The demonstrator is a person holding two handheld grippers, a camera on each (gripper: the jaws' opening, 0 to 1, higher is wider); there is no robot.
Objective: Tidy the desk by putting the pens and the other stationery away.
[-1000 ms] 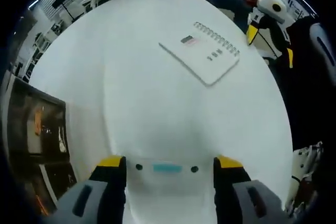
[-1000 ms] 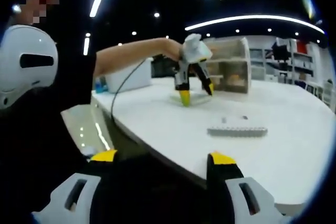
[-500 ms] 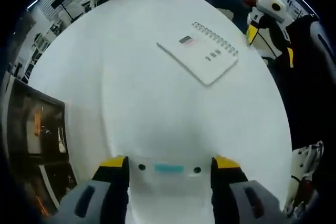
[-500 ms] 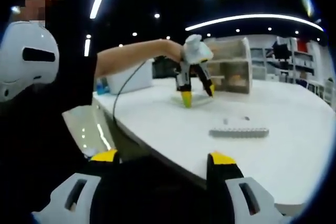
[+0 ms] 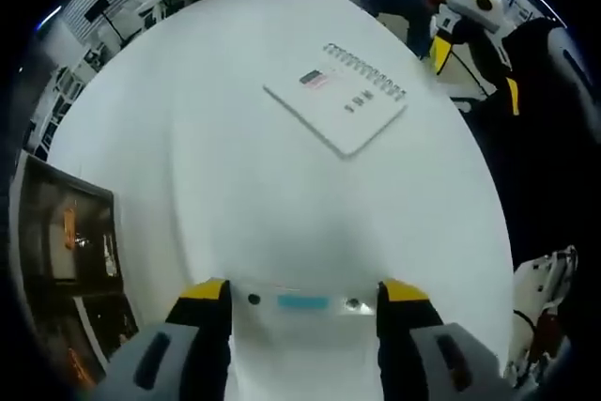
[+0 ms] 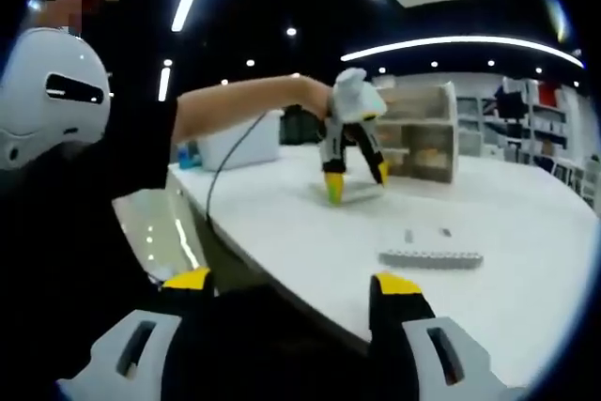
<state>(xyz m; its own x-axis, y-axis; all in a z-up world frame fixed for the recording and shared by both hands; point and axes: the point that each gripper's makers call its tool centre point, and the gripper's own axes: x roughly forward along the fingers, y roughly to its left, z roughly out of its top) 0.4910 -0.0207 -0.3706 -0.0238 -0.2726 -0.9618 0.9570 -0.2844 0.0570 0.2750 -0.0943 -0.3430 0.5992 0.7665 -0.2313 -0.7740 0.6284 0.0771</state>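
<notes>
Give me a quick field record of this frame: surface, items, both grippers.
surface: white table
notebook: spiral-bound, white, lying flat on the table, untouched
case: flat white case with a blue label, between the left gripper's jaws
left gripper: jaws straddle the case, low over the table
right gripper: open, empty, held off the table edge
organizer: shelved desk box at the table's far side
person: bare forearm reaching over the table
</notes>
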